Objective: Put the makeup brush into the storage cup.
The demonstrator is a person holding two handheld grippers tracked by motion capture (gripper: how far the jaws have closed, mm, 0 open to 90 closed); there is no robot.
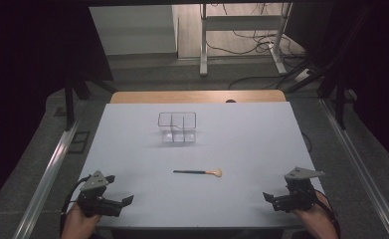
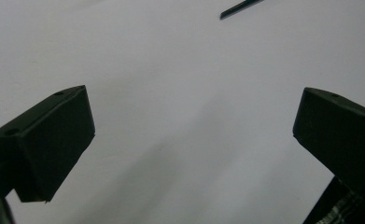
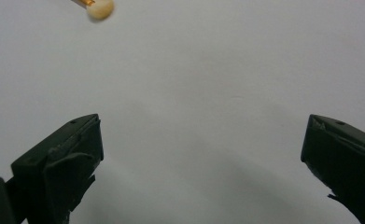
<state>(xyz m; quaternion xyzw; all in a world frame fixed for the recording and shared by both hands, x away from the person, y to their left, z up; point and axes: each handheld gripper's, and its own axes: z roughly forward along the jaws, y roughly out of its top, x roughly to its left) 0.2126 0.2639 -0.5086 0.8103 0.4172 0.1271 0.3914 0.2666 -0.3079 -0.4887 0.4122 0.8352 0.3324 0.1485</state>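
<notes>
My left tool (image 1: 113, 199) and right tool (image 1: 276, 198) both gape wide, holding nothing; a small brush (image 1: 198, 173) lies flat on the bench (image 1: 242, 144) between them; a clear box (image 1: 177, 127) sits behind it.

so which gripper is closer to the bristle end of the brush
The right gripper. The brush lies crosswise with its pale bristle tip pointing toward the right side, while its dark handle end points toward the left gripper.
</notes>
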